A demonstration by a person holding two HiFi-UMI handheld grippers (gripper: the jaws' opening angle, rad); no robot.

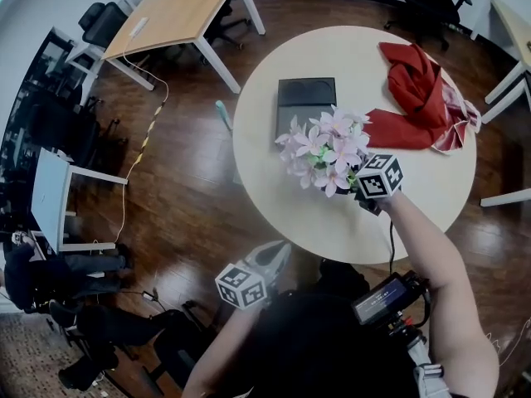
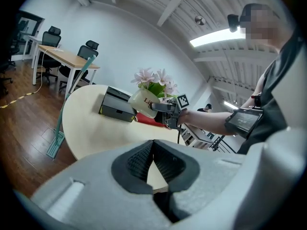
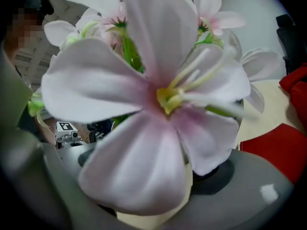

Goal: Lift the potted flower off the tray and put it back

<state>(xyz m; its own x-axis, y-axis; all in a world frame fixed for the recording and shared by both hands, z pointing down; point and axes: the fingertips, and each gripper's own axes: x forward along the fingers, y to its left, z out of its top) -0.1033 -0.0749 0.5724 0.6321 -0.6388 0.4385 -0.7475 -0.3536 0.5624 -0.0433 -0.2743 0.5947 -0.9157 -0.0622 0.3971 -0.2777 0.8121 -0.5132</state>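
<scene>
The potted flower (image 1: 326,149), pink-white blooms in a cream pot (image 2: 143,102), hangs tilted above the round table, just near-right of the black tray (image 1: 305,104). My right gripper (image 1: 358,196) is shut on the pot, seen from the side in the left gripper view (image 2: 165,108). In the right gripper view a large bloom (image 3: 153,99) fills the picture, and the cream pot (image 3: 153,217) shows low between the jaws. The left gripper (image 1: 270,259) is held off the table near my body. Its jaws (image 2: 153,169) are shut on nothing.
A crumpled red cloth (image 1: 419,98) lies on the table's far right part. The table edge (image 1: 274,214) runs close to my left gripper. A wooden desk (image 1: 174,11) and office chairs stand beyond, with a green-handled tool (image 2: 60,128) beside the table.
</scene>
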